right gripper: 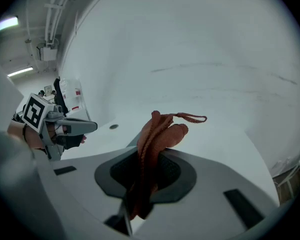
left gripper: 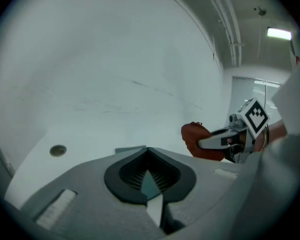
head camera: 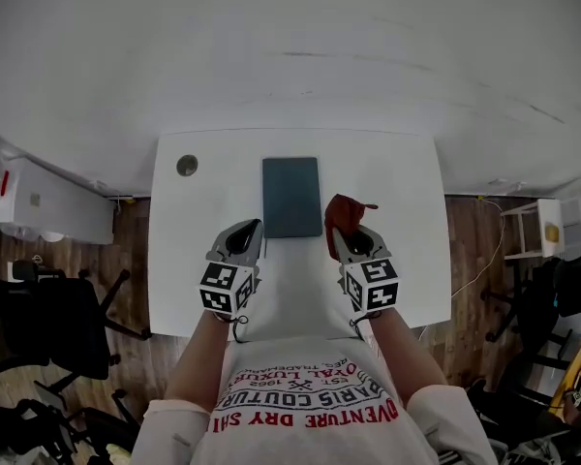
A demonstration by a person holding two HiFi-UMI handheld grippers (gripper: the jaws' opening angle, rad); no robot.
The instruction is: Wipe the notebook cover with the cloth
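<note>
A dark teal notebook (head camera: 290,197) lies flat on the white table (head camera: 397,182), near its middle. My right gripper (head camera: 351,240) hovers by the notebook's lower right corner, shut on a rust-red cloth (head camera: 341,211) that bunches up out of its jaws (right gripper: 162,131). My left gripper (head camera: 240,243) sits at the notebook's lower left corner, shut with nothing in it (left gripper: 148,156). In the left gripper view a sliver of the notebook (left gripper: 129,149) shows past the jaws, with the cloth (left gripper: 197,136) and the right gripper (left gripper: 217,143) to the right.
A round grommet hole (head camera: 187,166) is in the table's far left corner. On the wooden floor stand office chairs (head camera: 48,327) and a white cabinet (head camera: 39,201) at left, and a white stool (head camera: 533,226) at right. A white wall lies behind the table.
</note>
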